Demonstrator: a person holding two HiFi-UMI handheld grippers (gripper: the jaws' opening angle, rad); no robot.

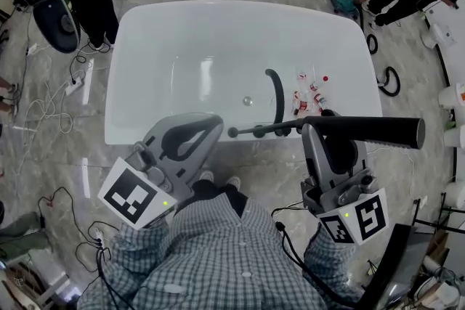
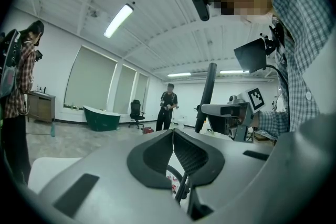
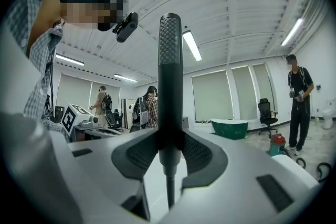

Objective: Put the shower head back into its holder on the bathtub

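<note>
Left gripper (image 1: 211, 123) is pinched shut on nothing, hanging just off the bathtub's (image 1: 145, 33) near edge. Further right along that edge, the right gripper (image 1: 327, 131) is clamped on the black shower head (image 1: 363, 131), held sideways over the rim by the curved spout (image 1: 276, 94). Most of the wand sticks out past the jaws, so I reckon it could twist in the grip or clip the spout going in; I can't pick out the holder.
</note>
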